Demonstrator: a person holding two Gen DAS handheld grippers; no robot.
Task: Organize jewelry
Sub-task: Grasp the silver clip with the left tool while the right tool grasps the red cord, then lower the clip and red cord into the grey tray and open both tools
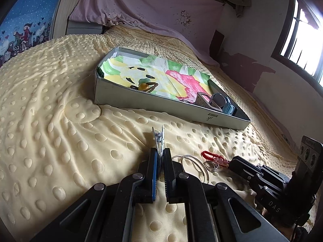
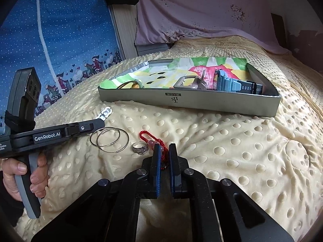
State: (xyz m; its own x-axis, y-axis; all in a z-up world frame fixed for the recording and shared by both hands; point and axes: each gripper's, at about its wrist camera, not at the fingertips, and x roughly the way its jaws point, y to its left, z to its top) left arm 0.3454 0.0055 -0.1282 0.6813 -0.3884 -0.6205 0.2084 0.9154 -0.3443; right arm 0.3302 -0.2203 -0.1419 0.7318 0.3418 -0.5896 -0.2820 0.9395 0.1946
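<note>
Yellow dotted bedspread (image 2: 232,151), jewelry half sorted: watch (image 2: 232,81) already boxed in tray (image 2: 191,102); left gripper (image 1: 160,157) clamped on silver hair clip (image 1: 158,139), right gripper (image 2: 164,151) pinching red cord bracelet (image 2: 146,136); hoops (image 2: 110,142), ring (image 2: 140,147) still loose.

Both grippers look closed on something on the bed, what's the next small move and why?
Probably lift both and carry them toward the grey tray. The left gripper is shut on the silver hair clip, the right gripper on the red cord bracelet, and both pieces still lie on the yellow blanket, outside the tray.
</note>
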